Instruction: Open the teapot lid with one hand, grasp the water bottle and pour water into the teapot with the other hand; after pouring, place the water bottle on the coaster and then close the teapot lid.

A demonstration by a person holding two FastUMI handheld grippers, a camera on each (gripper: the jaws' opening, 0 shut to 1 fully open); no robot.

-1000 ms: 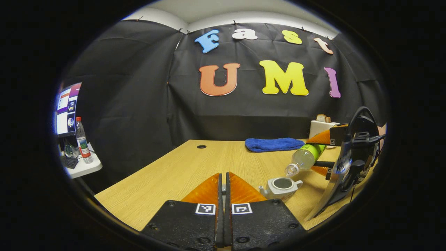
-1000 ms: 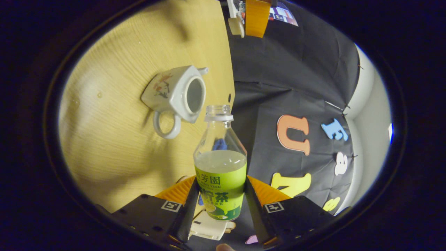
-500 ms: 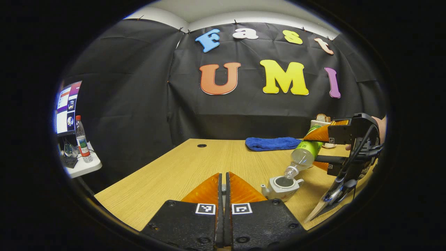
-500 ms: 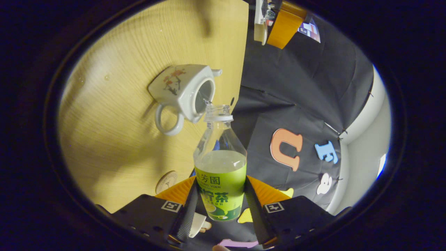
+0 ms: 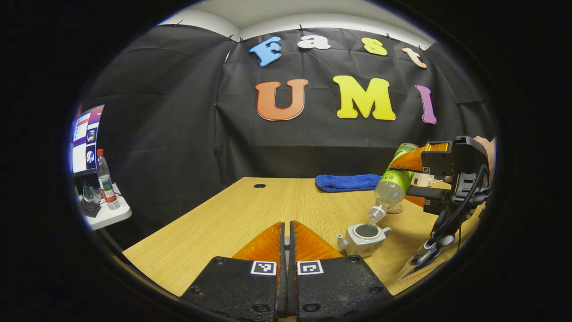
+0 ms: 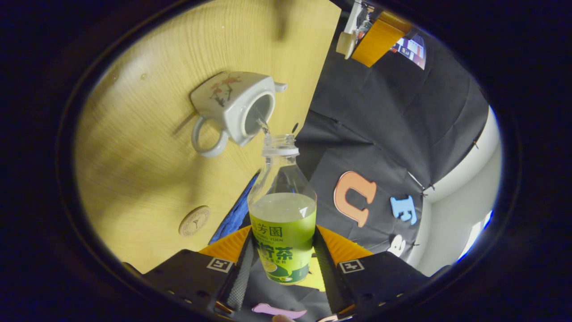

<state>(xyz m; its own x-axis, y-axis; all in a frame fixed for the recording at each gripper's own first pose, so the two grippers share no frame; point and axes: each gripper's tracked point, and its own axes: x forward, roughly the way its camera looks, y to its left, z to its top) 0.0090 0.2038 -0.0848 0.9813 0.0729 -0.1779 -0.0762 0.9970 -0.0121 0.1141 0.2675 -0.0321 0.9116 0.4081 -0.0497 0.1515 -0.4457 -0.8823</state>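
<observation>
Right gripper view: right claw (image 6: 282, 261) pinching the bottle (image 6: 282, 210), water trickling into the open teapot (image 6: 234, 109); coaster (image 6: 194, 220) and lid left.

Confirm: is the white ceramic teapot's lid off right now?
Off: the white ceramic teapot shows an open round mouth, and the green-labelled plastic bottle pours into it.
</observation>
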